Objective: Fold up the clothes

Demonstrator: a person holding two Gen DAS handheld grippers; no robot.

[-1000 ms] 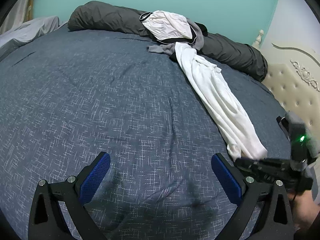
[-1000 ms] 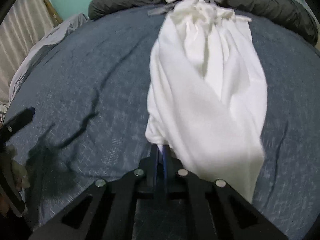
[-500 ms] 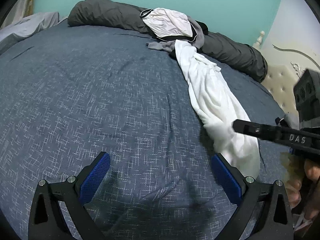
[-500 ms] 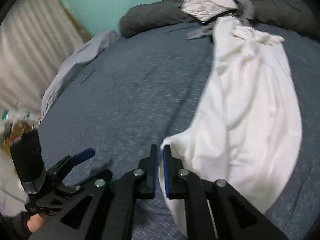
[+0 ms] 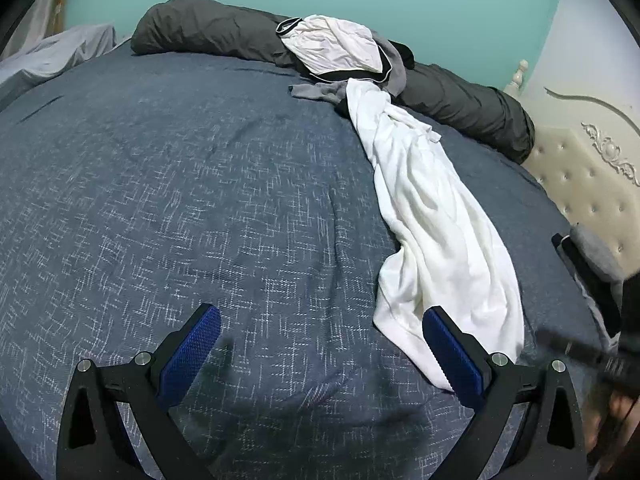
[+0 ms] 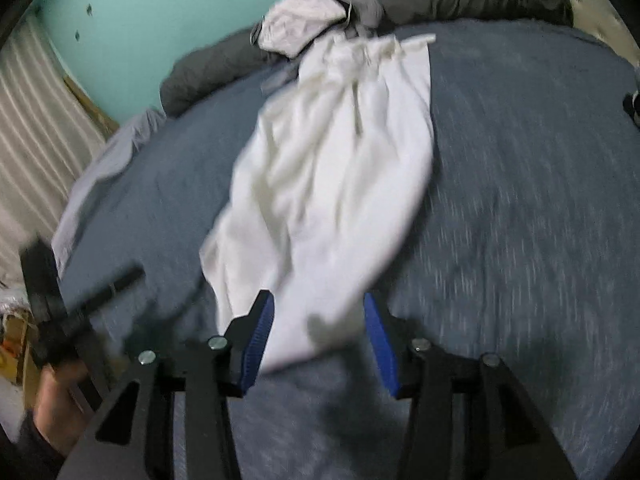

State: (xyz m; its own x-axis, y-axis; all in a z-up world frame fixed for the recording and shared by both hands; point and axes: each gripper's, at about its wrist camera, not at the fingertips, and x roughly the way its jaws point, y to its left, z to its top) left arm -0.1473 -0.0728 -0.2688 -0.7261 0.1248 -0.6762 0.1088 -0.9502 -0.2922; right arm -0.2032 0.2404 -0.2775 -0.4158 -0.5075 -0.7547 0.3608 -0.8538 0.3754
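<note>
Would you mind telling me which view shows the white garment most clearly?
The left wrist view: the white garment is sharp and visible end to end on the bed. The right wrist view shows it closer but motion-blurred, its near edge between the open gripper fingers.

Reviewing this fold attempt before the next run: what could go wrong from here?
1. The white garment lies bunched in a long rope on the bed; folding it unspread would likely lock in creases.
2. Its far end touches the clothes pile, so a pull may drag those along.
3. The right tongs are open around the hem, and that view is blurred; a grab may catch several layers.
</note>
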